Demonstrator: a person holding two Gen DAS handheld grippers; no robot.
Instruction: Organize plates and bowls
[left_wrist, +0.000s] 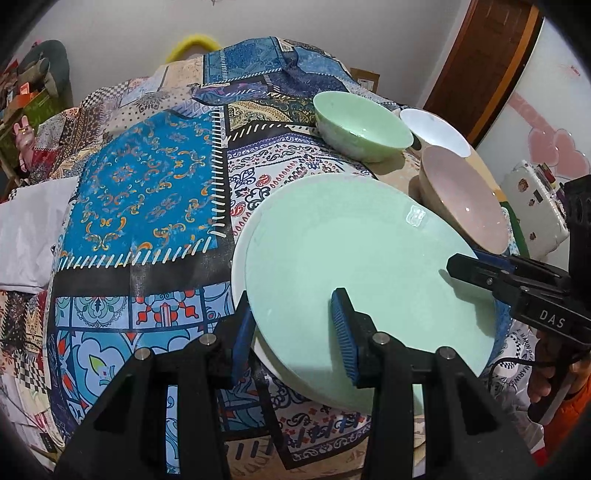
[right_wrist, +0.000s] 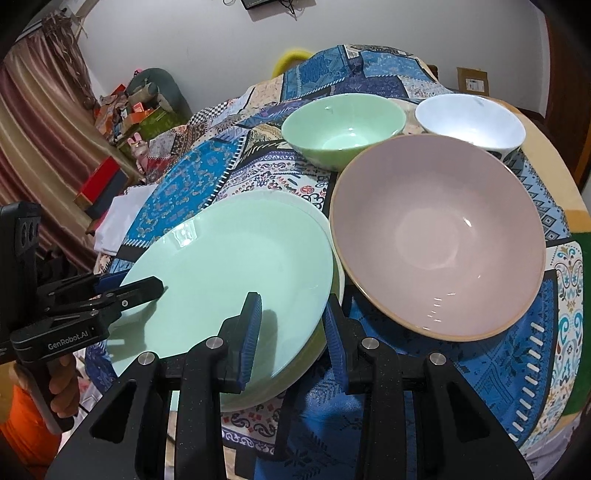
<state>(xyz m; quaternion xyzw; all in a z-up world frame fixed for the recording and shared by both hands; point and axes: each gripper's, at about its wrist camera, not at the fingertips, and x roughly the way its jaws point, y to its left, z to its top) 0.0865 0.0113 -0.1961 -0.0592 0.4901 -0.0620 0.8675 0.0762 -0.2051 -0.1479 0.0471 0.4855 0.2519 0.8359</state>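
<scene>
A pale green plate (left_wrist: 351, 258) (right_wrist: 229, 280) is held at two opposite rims, directly over a white plate (left_wrist: 238, 269) (right_wrist: 325, 221) whose edge shows under it. My left gripper (left_wrist: 293, 332) (right_wrist: 136, 286) is shut on the green plate's rim, one pad on top and one below. My right gripper (right_wrist: 293, 332) (left_wrist: 461, 260) is shut on the far rim in the same way. Whether the pads also clasp the white plate I cannot tell. Beside the plates stand a large pink bowl (right_wrist: 439, 236) (left_wrist: 465, 199), a green bowl (right_wrist: 343, 125) (left_wrist: 364, 125) and a white bowl (right_wrist: 469, 118) (left_wrist: 434, 131).
A patchwork tablecloth (left_wrist: 147, 192) covers the round table (right_wrist: 569, 206). The three bowls crowd the far right part. White folded paper (left_wrist: 26, 236) lies past the left edge, with boxes and clutter (right_wrist: 129, 114) beyond. A hand with an orange sleeve (right_wrist: 26, 417) holds the left gripper's handle.
</scene>
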